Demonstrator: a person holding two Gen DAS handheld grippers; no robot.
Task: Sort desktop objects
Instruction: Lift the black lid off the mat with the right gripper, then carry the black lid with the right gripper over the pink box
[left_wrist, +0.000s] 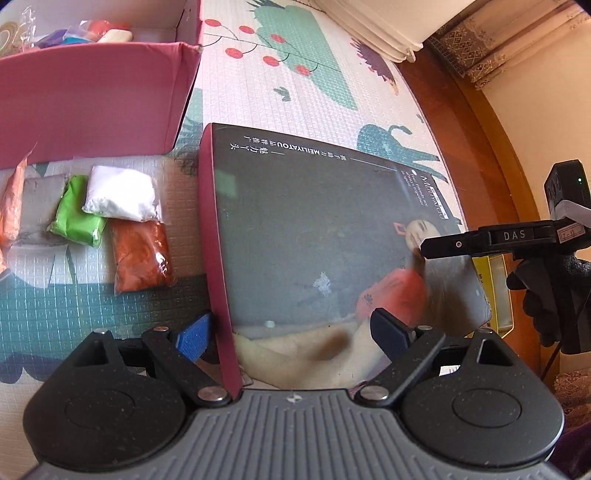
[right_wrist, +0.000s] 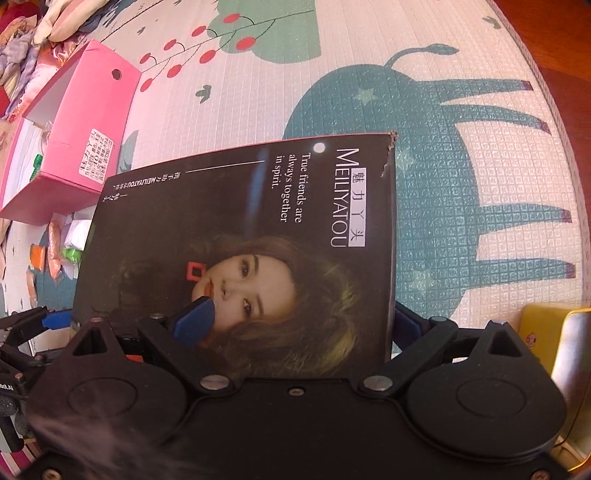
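While the dark box lid sits raised above the play mat, its long axis running away from both wrists, the left hand-held gripper and right hand-held gripper each clamp its near edge.

My lid hides most of the packets; the yellow tin runs off the frame's edge.
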